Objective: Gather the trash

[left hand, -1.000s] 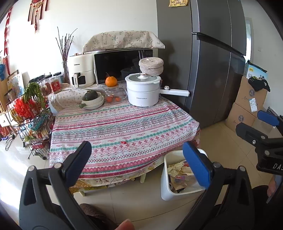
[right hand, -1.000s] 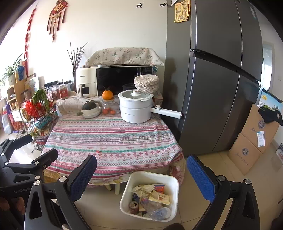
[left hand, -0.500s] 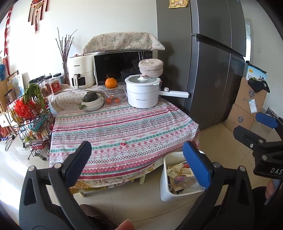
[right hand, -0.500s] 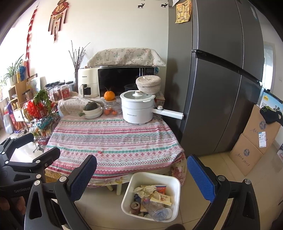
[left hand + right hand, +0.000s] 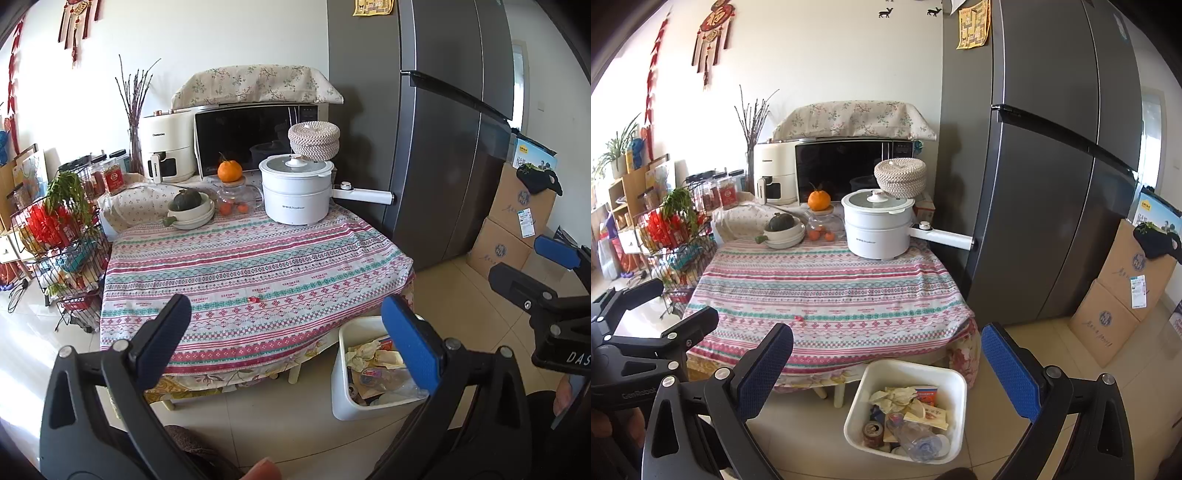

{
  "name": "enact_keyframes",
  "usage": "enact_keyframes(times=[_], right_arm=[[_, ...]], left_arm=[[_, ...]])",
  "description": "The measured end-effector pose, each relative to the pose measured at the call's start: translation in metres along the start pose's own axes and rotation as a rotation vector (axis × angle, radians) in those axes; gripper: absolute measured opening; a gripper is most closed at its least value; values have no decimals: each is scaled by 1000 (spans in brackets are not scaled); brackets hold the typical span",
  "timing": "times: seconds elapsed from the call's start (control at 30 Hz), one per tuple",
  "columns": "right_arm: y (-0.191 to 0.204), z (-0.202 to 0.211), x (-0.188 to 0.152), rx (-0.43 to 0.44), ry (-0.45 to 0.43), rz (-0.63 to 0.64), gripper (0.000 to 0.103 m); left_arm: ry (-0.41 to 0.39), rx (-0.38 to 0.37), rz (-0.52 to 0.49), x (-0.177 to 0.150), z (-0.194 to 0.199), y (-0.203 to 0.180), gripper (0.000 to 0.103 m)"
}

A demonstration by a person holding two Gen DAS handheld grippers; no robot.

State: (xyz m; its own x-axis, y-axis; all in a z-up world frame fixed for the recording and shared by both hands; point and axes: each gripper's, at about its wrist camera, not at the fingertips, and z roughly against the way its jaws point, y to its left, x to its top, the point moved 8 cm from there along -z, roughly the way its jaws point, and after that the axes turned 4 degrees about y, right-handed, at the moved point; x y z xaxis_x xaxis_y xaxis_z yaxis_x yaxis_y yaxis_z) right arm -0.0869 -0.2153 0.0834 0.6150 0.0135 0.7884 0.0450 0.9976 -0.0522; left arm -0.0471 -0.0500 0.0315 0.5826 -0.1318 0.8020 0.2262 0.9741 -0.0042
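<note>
The left hand-held gripper [image 5: 284, 328] hangs in front of the tabletop [image 5: 255, 273] with its blue-padded fingers spread wide apart and nothing between them; the right hand-held gripper [image 5: 886, 362] is likewise wide apart and empty, above the floor; below it a white bin [image 5: 905, 406] stands on the tiles just beside the tabletop's near right corner, holding crumpled paper, a can and a plastic bottle; on the striped cloth a small red scrap [image 5: 799, 317] lies near the front edge; a white pot [image 5: 877, 229], a bowl [image 5: 785, 234] and an orange [image 5: 819, 200] stand at the far side.
</note>
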Motion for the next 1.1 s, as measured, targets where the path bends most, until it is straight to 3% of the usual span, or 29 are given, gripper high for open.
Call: enact_keyframes(times=[1.1], right_arm=[[-7,0,-1,-15,-3,-36,103]], left_arm=[[4,4,-15,0,-1,-11,102]])
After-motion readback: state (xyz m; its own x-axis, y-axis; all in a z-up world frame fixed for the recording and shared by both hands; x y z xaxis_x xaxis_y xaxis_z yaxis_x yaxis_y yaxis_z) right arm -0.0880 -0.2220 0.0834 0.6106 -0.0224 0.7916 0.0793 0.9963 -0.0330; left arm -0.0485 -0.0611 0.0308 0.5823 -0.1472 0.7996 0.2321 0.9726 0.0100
